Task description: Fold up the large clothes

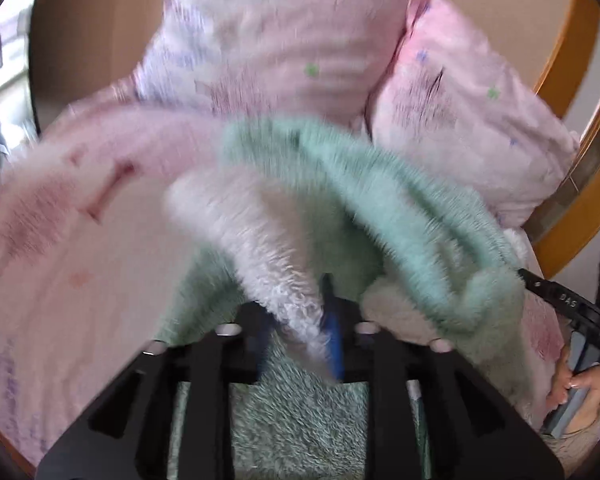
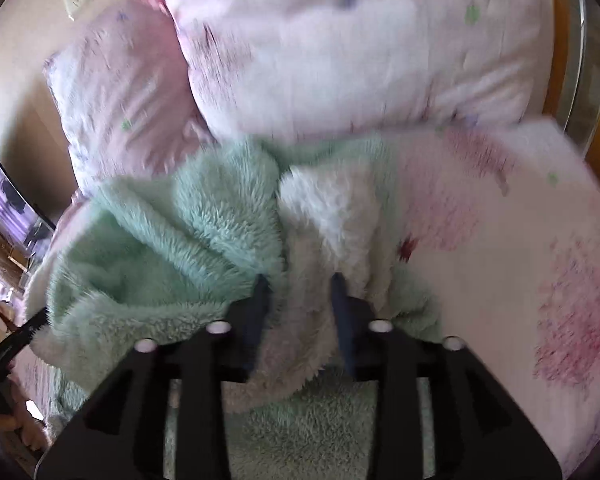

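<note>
Garment count: one fluffy fleece garment (image 1: 380,200), mint green outside with a white pile lining, bunched in a heap on the bed (image 2: 520,264) in front of the pillows. Pillows: two, both in pink patterned covers, leaning against the wall at the head of the bed — one pillow (image 1: 284,40) toward the left in the left wrist view, the second pillow (image 1: 472,128) beside it and touching it. Bed sheet is pale pink with darker pink blotches and small green and purple marks. Grippers: two, each with two dark fingers. Left gripper (image 1: 296,320): a white-lined fold of the garment runs down between the fingers and lies against the blue pad of one finger (image 1: 334,344); with the blur I cannot tell if the pads press on it. Right gripper (image 2: 300,308): fingers stand apart with a strip of white lining hanging in the gap; whether the pads press on the cloth I cannot tell. Garment looks crumpled, not flat; green folds rise toward the pillows, white lining is turned outward near the middle, and more green pile spreads under both grippers. One hand (image 1: 580,388) shows at the lower right edge of the left wrist view.
</note>
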`<action>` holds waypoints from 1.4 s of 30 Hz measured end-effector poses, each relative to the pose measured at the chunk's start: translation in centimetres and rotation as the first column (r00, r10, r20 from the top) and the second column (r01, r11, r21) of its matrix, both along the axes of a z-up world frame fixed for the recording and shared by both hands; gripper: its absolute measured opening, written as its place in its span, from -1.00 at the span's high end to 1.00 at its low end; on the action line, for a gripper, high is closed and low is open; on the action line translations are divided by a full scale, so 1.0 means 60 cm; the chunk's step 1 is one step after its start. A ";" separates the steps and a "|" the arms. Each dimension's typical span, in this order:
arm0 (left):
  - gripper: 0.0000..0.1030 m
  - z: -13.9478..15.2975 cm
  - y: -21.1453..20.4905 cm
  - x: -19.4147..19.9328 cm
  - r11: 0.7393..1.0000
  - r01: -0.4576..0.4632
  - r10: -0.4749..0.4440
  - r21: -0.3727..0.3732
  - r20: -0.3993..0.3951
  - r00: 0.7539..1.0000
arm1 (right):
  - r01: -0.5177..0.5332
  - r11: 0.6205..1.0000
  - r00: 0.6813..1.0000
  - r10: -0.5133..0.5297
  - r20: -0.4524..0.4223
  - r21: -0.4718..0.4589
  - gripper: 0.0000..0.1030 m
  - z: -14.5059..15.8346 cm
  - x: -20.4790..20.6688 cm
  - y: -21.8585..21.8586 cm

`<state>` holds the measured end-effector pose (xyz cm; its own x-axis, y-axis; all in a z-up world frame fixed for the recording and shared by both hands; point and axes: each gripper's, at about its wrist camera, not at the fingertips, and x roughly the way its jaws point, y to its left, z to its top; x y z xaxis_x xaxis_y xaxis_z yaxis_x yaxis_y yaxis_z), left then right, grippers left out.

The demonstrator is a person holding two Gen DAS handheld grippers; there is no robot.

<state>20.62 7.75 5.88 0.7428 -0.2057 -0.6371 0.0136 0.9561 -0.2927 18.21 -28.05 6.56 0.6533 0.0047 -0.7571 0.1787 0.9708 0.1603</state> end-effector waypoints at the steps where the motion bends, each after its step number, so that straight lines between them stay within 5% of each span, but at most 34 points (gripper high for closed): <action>1: 0.16 0.019 -0.002 -0.011 1.000 -0.008 0.007 0.018 0.061 0.998 | -0.022 1.000 0.999 0.023 0.034 -0.018 0.29 0.012 -0.005 0.008; 5: 0.08 0.055 -0.043 -0.010 0.997 0.065 -0.071 0.044 0.150 0.986 | -0.139 0.990 0.988 0.138 0.071 0.014 0.43 0.028 -0.012 0.043; 12: 0.04 0.045 -0.112 0.042 0.972 0.233 -0.230 -0.018 0.113 0.967 | -0.237 0.971 0.970 0.238 -0.041 0.028 0.42 -0.017 0.007 0.088; 16: 0.05 0.007 -0.140 0.078 0.970 0.232 -0.232 0.072 -0.006 0.973 | -0.229 0.973 0.955 0.224 -0.192 -0.001 0.41 -0.076 0.026 0.100; 22: 0.00 -0.055 -0.128 0.094 0.972 0.200 -0.183 0.125 -0.131 0.974 | -0.214 0.976 0.953 0.215 -0.211 0.029 0.37 -0.092 0.030 0.097; 25: -0.02 -0.040 -0.116 0.065 0.968 0.209 -0.196 0.139 -0.104 0.975 | -0.221 0.974 0.957 0.226 -0.183 0.044 0.25 -0.071 0.013 0.094; 28: -0.30 -0.024 -0.084 0.024 0.968 0.220 -0.214 0.120 -0.056 0.975 | -0.223 0.972 0.966 0.230 -0.118 0.069 -0.21 -0.041 -0.027 0.079; 34: -0.72 -0.010 -0.008 -0.095 0.961 0.212 -0.220 0.180 0.024 0.975 | -0.266 0.957 0.962 0.270 -0.027 0.116 -0.59 0.004 -0.136 0.038; 36: -0.89 -0.016 0.018 -0.136 0.961 0.196 -0.206 0.193 0.033 0.978 | -0.280 0.947 0.959 0.284 -0.005 0.155 -0.63 0.008 -0.191 0.015; 42: -0.89 -0.050 0.114 -0.266 0.978 0.175 -0.181 0.111 0.046 0.982 | -0.310 0.929 0.950 0.312 0.024 0.200 -0.65 -0.003 -0.361 -0.049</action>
